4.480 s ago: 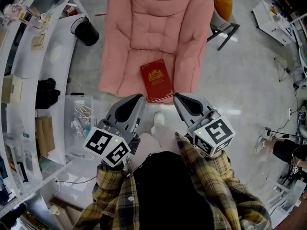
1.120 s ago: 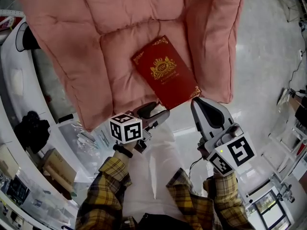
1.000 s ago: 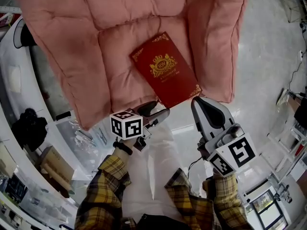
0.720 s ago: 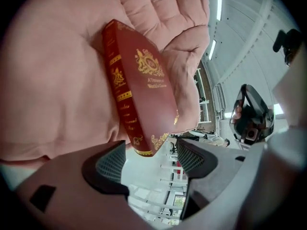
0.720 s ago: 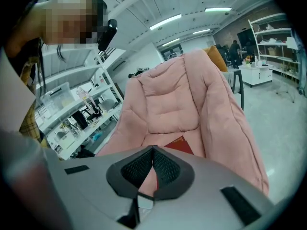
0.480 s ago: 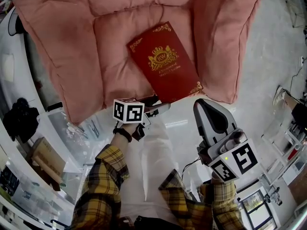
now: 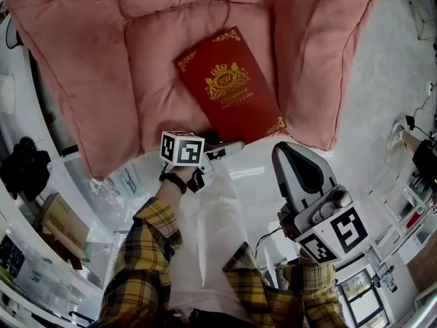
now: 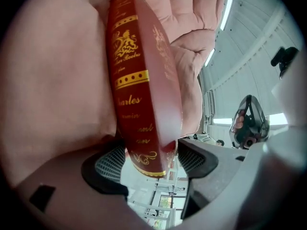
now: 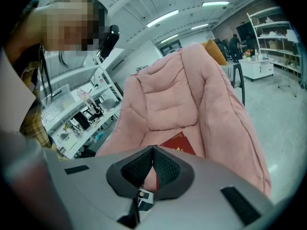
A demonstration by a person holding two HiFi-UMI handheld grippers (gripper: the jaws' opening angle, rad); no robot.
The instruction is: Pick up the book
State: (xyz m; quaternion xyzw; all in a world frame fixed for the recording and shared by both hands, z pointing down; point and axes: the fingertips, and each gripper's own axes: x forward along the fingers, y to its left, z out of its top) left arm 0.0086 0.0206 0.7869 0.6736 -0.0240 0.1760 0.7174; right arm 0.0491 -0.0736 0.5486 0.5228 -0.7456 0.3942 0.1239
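A dark red book (image 7: 229, 87) with gold print lies flat on the seat of a pink padded chair (image 7: 157, 60). Its near corner reaches the seat's front edge. My left gripper (image 7: 229, 146) is at that near edge. In the left gripper view the book (image 8: 139, 80) runs away from the camera, and the left gripper (image 8: 151, 159) is shut on its near end, one pad on each side. My right gripper (image 7: 283, 150) hangs to the right, short of the chair, shut and holding nothing. Seen from the right gripper (image 9: 152, 164), the book (image 9: 178, 143) shows just past the closed pads.
White shelving with clutter runs down the left, with a black bag (image 7: 20, 166) and a cardboard box (image 7: 61, 224). A clear plastic bin (image 7: 113, 183) stands by the chair's front left. Glossy floor (image 7: 382, 80) lies to the right. My trouser leg (image 7: 212, 238) is below.
My left gripper has moved forward from the floor side up to the book's near edge and closed around it. The right gripper has hardly moved.
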